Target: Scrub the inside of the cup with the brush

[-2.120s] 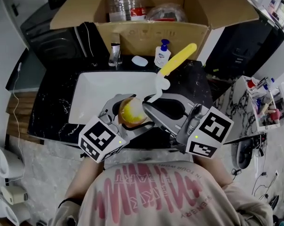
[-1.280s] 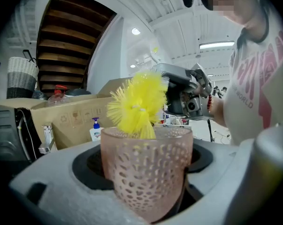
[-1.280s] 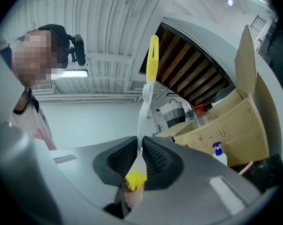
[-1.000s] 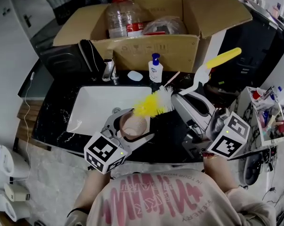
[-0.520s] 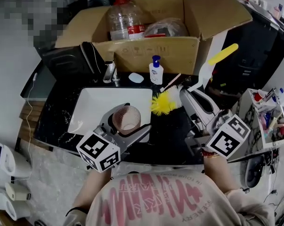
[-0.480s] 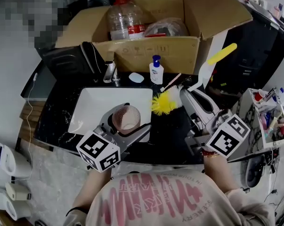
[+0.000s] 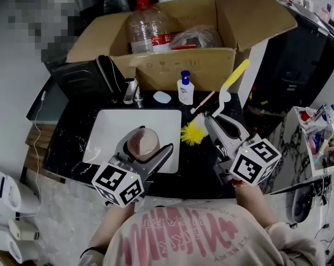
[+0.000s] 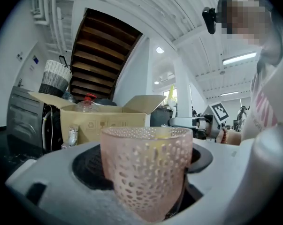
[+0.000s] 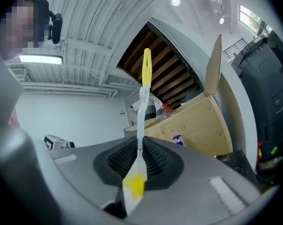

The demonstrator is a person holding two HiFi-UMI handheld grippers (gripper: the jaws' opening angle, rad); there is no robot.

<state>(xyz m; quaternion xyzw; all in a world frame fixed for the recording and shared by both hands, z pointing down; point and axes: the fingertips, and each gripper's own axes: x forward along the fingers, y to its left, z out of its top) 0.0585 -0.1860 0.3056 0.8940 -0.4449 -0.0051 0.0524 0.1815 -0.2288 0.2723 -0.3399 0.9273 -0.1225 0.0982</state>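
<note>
Currently, item one: my left gripper (image 7: 145, 148), jaws clenched on the pink dotted cup (image 8: 146, 172), which stands upright over the right part of the white sink (image 7: 108, 131). Item two: my right gripper (image 7: 218, 123), jaws grasping the brush (image 9: 141, 108) by its white neck. Its yellow handle points up and its yellow bristles hang over the black counter (image 7: 203, 162), just beside the sink rim, near the cup but outside it. Behind the sink: faucet (image 7: 132, 91), soap bottle (image 7: 185, 88), cardboard box (image 7: 183, 65).

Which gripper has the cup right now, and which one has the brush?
The left gripper is shut on the pink dotted cup, over the sink. The right gripper grips the yellow brush by its handle.
</note>
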